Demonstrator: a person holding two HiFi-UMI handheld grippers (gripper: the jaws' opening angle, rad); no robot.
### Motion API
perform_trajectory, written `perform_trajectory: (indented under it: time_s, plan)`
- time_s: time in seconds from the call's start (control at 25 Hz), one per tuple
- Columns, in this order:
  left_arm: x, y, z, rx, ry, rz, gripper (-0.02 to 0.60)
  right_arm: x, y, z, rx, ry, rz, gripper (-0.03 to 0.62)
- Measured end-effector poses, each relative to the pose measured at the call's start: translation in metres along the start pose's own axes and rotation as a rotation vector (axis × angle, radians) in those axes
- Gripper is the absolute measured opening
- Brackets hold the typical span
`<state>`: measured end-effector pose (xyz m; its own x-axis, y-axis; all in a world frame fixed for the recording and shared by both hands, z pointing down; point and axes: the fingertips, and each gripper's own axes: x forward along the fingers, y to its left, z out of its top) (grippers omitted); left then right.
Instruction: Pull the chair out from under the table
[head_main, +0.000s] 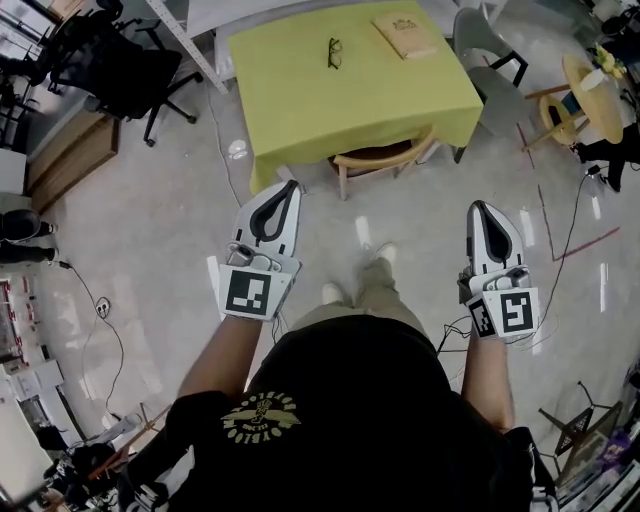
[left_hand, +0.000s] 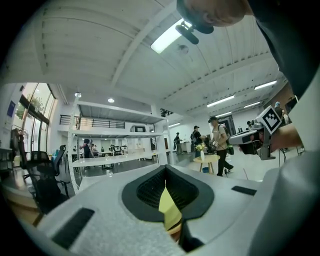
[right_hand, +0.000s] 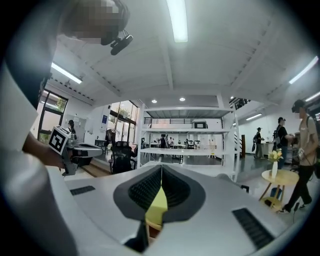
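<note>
A wooden chair (head_main: 385, 158) is tucked under the near edge of a table with a yellow-green cloth (head_main: 300, 110); only its curved backrest and legs show. My left gripper (head_main: 290, 186) is held out level, short of the table's near left corner, and is shut with nothing in it. My right gripper (head_main: 478, 207) is to the right of the chair and further from the table, also shut and holding nothing. In the left gripper view the gripper (left_hand: 165, 169) has its jaws together, with a sliver of the yellow cloth (left_hand: 170, 212) beyond them. The right gripper view shows that gripper (right_hand: 161, 167) the same way.
Glasses (head_main: 334, 52) and a brown book (head_main: 404, 35) lie on the table. A grey chair (head_main: 490, 70) and a round wooden side table (head_main: 590, 95) stand to the right, a black office chair (head_main: 120, 65) to the left. Cables (head_main: 560, 250) run across the floor. People walk in the background.
</note>
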<state>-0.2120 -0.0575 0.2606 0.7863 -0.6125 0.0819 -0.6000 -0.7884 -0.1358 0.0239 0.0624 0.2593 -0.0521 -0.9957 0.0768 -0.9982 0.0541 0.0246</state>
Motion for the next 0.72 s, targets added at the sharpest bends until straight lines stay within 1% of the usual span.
perform_trajectory:
  time_s: [0.12,0.28,0.52,0.72]
  plan:
    - [0.022,0.004,-0.005,-0.01,0.012,0.007,0.009,0.018,-0.014,-0.002,0.022,0.004,0.018,0.011]
    - [0.052,0.002,-0.015,-0.028,0.02,0.006,0.009,0.04,-0.034,-0.006,0.009,0.013,0.028,0.011]
    - [0.103,-0.001,-0.022,-0.023,0.038,-0.002,0.009,0.073,-0.069,-0.012,0.01,0.031,0.057,0.011]
    - [0.143,-0.003,-0.019,-0.016,0.04,0.006,0.009,0.098,-0.103,-0.013,0.012,0.03,0.062,0.011]
